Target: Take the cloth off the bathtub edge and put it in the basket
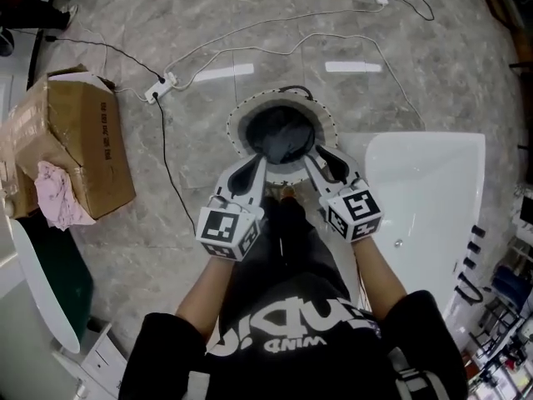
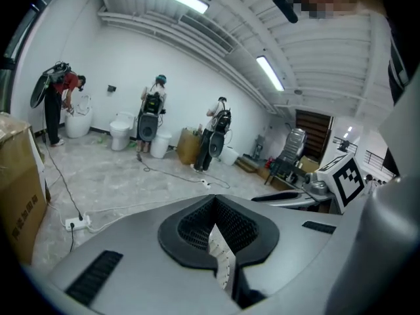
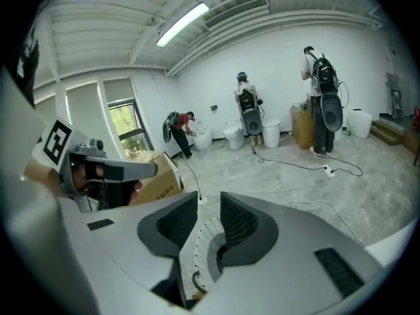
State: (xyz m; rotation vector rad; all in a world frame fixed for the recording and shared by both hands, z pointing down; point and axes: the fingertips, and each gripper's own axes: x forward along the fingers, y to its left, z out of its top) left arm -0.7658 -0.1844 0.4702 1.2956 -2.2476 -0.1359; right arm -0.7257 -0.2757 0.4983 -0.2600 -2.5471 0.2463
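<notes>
The basket holds what looks like a dark cloth.

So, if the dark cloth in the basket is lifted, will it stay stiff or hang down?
Probably floppy: the dark cloth lies crumpled in folds inside the basket. Likely light, as it looks thin. Hardly slippery, as its surface looks matte.

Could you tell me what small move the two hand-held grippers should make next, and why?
Probably draw both back from the basket: the dark cloth already lies inside it, the right hand-held gripper is open and empty, the left hand-held gripper shut on nothing.
</notes>
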